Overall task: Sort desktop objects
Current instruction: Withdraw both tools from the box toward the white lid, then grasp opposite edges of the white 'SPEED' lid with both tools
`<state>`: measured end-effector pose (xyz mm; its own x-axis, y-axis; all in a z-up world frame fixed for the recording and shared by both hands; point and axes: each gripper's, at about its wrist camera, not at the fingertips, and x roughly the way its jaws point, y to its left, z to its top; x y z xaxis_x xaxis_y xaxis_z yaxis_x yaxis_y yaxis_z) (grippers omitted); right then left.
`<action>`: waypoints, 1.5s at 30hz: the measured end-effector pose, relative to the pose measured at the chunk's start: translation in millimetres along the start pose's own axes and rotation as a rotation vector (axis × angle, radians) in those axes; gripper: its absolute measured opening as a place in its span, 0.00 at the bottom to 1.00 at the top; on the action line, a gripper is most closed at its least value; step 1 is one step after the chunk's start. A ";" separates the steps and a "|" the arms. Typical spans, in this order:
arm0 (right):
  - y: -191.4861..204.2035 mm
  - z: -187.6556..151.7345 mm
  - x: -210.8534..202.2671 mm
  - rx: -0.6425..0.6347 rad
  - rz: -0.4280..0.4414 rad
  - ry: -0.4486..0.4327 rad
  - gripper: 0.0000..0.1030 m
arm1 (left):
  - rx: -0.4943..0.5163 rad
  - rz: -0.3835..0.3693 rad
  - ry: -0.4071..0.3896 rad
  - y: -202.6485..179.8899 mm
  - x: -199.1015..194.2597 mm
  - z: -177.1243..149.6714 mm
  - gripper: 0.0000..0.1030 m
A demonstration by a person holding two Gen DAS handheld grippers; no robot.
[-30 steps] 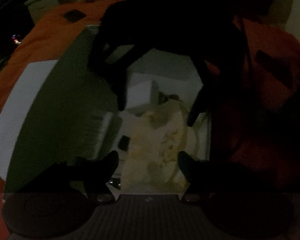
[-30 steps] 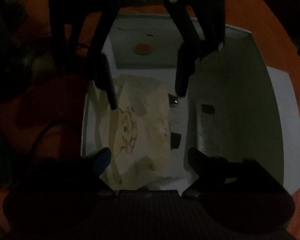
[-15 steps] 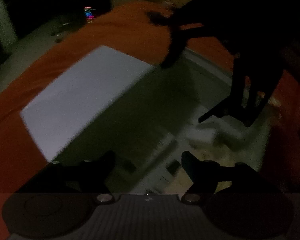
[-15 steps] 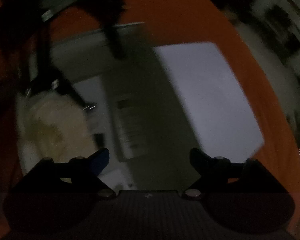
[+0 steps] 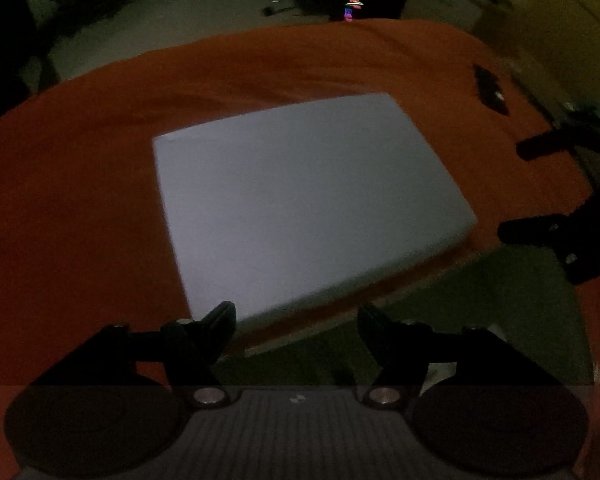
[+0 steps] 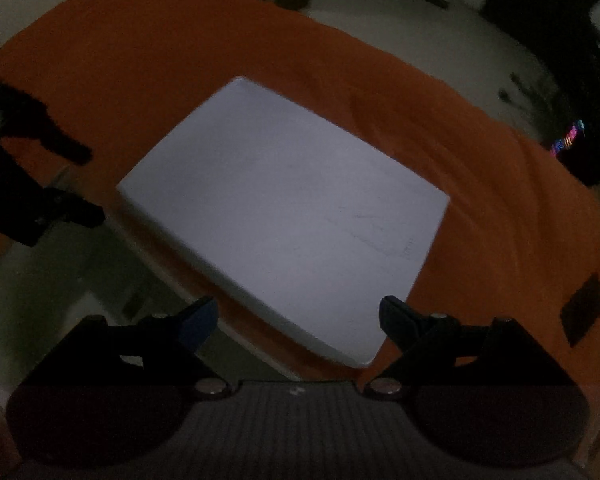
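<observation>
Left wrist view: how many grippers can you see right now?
2. The left gripper is at the bottom edge, jaws closing on nothing; the right gripper is at the right edge, open, above the orange cloth. None looks hidden.

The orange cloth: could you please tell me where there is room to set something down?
The orange cloth is bare left of the white lid and beyond its far edge; the lid's top is bare. It is tight where the open box borders the lid's near edge, and a small dark object lies far right.
</observation>
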<state>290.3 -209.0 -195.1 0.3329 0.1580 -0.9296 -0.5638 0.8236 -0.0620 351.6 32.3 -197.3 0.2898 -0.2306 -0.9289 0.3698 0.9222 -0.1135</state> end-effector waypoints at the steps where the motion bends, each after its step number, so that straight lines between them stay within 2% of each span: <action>1: -4.8 5.0 4.2 0.030 -0.003 0.008 0.87 | -0.021 -0.002 0.011 2.6 5.1 4.0 0.62; 5: -19.9 19.6 11.5 0.119 0.003 0.028 0.88 | -0.058 0.028 -0.011 12.9 20.2 18.7 0.65; 8: -30.5 30.2 37.1 0.146 -0.009 0.050 0.90 | -0.100 0.032 -0.004 24.6 31.6 32.3 0.65; 12: -51.4 39.9 64.3 0.193 -0.009 0.077 0.90 | -0.133 0.047 0.027 39.1 53.4 46.5 0.65; 22: -99.9 42.1 133.3 0.305 0.026 0.178 0.91 | -0.228 0.005 0.120 71.8 109.1 64.1 0.68; 25: -103.7 39.3 148.3 0.313 0.050 0.204 0.92 | -0.233 -0.017 0.111 71.1 118.3 66.5 0.80; 27: -104.4 37.5 156.9 0.319 0.071 0.223 0.92 | -0.199 -0.017 0.102 65.3 120.4 70.3 0.81; 31: -104.9 35.9 165.1 0.336 0.109 0.215 1.00 | -0.126 0.020 0.082 54.2 125.0 75.8 0.81; 35: -107.5 35.3 165.6 0.350 0.127 0.213 1.00 | -0.136 0.009 0.064 58.2 126.6 77.6 0.81; 38: -110.0 34.0 163.8 0.356 0.138 0.211 1.00 | -0.155 0.042 0.050 61.8 122.4 79.8 0.82; 44: -114.8 31.6 161.3 0.380 0.155 0.212 1.00 | -0.197 0.062 0.106 74.3 127.1 67.9 0.82; 45: -115.3 31.8 160.8 0.382 0.154 0.212 1.00 | -0.199 0.093 0.096 74.6 128.2 64.0 0.85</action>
<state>432.9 -261.3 -325.9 0.0825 0.2121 -0.9737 -0.2623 0.9472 0.1841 472.8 51.7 -302.3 0.2258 -0.1204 -0.9667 0.1611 0.9833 -0.0848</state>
